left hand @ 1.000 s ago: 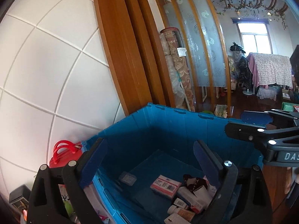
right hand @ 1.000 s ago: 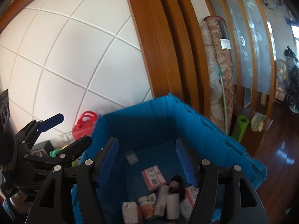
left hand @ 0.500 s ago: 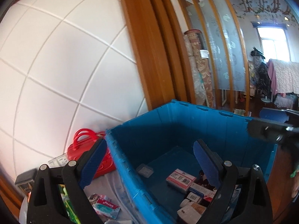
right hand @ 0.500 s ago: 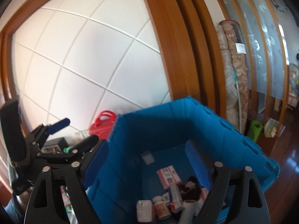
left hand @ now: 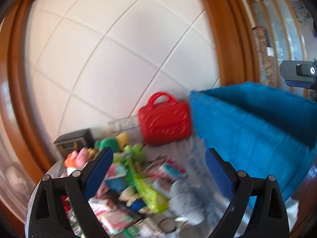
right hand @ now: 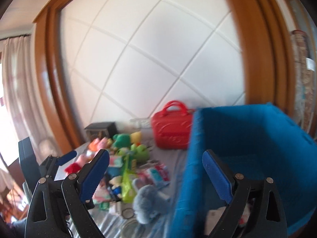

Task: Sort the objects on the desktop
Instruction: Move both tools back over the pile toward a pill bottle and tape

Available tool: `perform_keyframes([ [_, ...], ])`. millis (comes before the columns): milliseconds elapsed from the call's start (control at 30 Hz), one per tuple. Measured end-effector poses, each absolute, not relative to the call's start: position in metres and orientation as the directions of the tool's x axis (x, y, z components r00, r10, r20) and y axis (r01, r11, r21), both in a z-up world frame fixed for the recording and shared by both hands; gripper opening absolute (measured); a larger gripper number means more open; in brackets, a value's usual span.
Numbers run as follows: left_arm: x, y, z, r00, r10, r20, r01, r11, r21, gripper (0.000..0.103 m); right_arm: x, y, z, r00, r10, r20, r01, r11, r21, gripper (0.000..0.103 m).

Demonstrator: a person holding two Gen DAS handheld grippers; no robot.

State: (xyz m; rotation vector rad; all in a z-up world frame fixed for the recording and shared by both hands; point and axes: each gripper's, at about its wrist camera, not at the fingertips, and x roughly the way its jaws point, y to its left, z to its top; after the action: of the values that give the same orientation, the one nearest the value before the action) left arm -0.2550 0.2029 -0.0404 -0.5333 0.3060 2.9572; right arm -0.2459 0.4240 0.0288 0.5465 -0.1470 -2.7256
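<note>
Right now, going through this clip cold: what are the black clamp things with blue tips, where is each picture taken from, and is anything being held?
They are two hand-held grippers, one in each of a person's hands, each with a fisheye camera looking along its fingers. The left wrist view shows the left gripper open and empty. The right wrist view shows the right gripper, jaws opening, nothing between them; the left gripper shows at that picture's left edge. Both look over a table of blurred clutter: a red toy case, green plush toys, a grey-blue plush and small packets. Beside the clutter stands a large blue bin.
</note>
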Motion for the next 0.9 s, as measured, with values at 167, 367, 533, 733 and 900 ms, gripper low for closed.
perform_keyframes([
  [167, -0.241, 0.119, -0.076, -0.902, -0.015, -0.432, -0.07, -0.981, 0.179, 0.095, -0.263, 0.355, -0.007, -0.778, -0.45, -0.439, 0.408, -0.892, 0.193, 0.096],
  [367, -0.228, 0.028, -0.127, -0.841, -0.116, -0.529, 0.011, -0.98, 0.197, 0.095, -0.283, 0.291, -0.051, -0.695, -0.475, -0.541, 0.431, -0.876, 0.216, 0.096],
  [533, -0.227, -0.028, -0.157, -0.792, -0.119, -0.599, 0.03, -0.987, 0.157, 0.095, -0.297, 0.249, -0.086, -0.625, -0.475, -0.619, 0.437, -0.87, 0.227, 0.096],
  [733, -0.232, -0.042, -0.177, -0.77, -0.106, -0.629, -0.005, -0.985, 0.172, 0.095, -0.308, 0.207, -0.133, -0.527, -0.473, -0.706, 0.469, -0.855, 0.222, 0.096],
  [900, -0.24, -0.035, -0.196, -0.736, -0.07, -0.673, -0.028, -0.991, 0.134, 0.095, -0.318, 0.184, -0.182, -0.414, -0.46, -0.786, 0.516, -0.829, 0.213, 0.096],
])
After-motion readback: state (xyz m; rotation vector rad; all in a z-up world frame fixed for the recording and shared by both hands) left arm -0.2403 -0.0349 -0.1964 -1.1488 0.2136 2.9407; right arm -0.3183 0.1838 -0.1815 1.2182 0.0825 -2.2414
